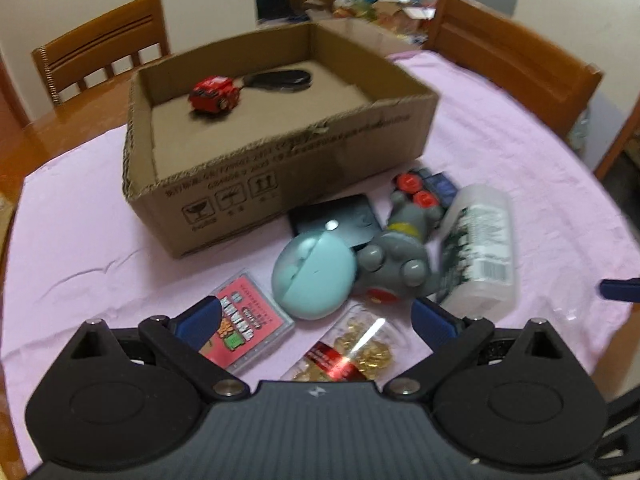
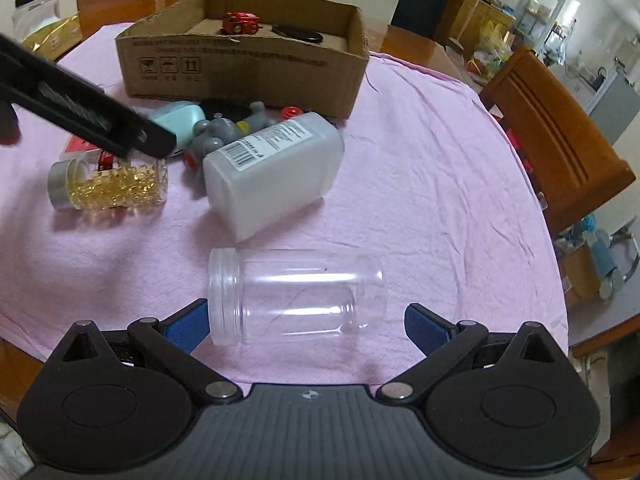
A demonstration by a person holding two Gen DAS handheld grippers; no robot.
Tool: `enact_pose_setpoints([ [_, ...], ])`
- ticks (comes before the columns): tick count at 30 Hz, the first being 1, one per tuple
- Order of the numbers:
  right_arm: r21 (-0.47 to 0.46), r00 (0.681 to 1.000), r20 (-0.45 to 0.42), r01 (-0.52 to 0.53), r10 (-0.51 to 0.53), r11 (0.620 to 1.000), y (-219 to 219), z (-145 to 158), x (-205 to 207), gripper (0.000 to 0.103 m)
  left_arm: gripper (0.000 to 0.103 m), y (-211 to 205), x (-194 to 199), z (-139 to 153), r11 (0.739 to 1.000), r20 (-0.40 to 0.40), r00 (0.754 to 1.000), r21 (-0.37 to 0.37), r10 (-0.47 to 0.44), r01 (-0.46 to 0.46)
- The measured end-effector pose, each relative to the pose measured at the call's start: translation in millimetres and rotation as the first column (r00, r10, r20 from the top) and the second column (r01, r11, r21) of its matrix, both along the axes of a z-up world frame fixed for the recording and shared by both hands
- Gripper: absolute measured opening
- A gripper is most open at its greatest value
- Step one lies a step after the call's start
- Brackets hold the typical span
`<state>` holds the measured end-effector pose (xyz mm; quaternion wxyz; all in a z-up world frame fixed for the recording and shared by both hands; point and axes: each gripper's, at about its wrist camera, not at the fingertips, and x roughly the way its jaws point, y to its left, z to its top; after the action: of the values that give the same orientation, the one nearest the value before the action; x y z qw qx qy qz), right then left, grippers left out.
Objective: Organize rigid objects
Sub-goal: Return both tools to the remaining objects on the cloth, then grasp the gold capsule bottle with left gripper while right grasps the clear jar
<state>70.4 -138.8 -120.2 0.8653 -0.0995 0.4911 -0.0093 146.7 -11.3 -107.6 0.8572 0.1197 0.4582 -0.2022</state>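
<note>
Right tool [image 2: 306,322] spread wide, gripping nothing, blue pads on either side of a clear empty jar [image 2: 296,294] lying on its side on the pink cloth [image 2: 420,168] over the counter, lid end toward the left pad. Left tool [image 1: 316,316] likewise spread, holding nothing, poised above a jar of golden capsules [image 1: 352,354] and a pink card case [image 1: 248,326].

Just beyond, a clutter of things close together: a pale teal egg-shaped case [image 1: 312,276], touching a grey toy figure [image 1: 400,256] with red discs, a dark flat box [image 1: 340,220] behind them, and a white labelled bottle [image 1: 480,248] lying on its side at the right. Same bottle [image 2: 272,172] visible from the right wrist, between the clear jar and the toy pile, capsule jar [image 2: 108,184] off to the left under the black arm of the left tool.

Farther back, an open cardboard box [image 1: 280,152] on the cloth, holding 2 things: a red toy car [image 1: 214,94] and a flat black oval object [image 1: 280,80], side by side.

Beyond the counter, wooden chairs [image 1: 104,48].
</note>
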Motion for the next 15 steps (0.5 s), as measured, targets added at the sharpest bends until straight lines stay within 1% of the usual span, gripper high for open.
enact_pose_setpoints([
  [1,0.006,1.0,-0.002,0.001,-0.001,1.0,-1.7,-0.7,1.2,0.103,0.101,1.0,-0.8,-2.0,1.0,0.001,1.0,0.009,0.008,-0.008],
  [4,0.02,1.0,-0.003,-0.009,0.009,1.0,-6.7,-3.3,5.5,0.103,0.101,8.9,-4.6,-2.2,0.999,-0.017,0.999,-0.009,0.032,-0.032],
  [6,0.032,1.0,-0.009,-0.018,0.018,0.999,-9.7,-4.9,7.2,0.103,0.101,14.7,-9.5,-1.4,0.999,-0.019,0.998,-0.001,0.052,-0.052],
  [11,0.074,0.998,-0.04,-0.049,0.052,0.996,-18.9,-12.4,13.2,0.103,0.101,24.7,-24.3,1.5,0.995,-0.013,0.995,0.021,0.096,-0.096],
  [15,0.083,0.994,-0.069,-0.08,0.086,0.993,-22.2,-20.4,16.6,0.103,0.101,30.7,-35.7,-0.2,0.99,-0.013,0.991,0.028,0.137,-0.136],
])
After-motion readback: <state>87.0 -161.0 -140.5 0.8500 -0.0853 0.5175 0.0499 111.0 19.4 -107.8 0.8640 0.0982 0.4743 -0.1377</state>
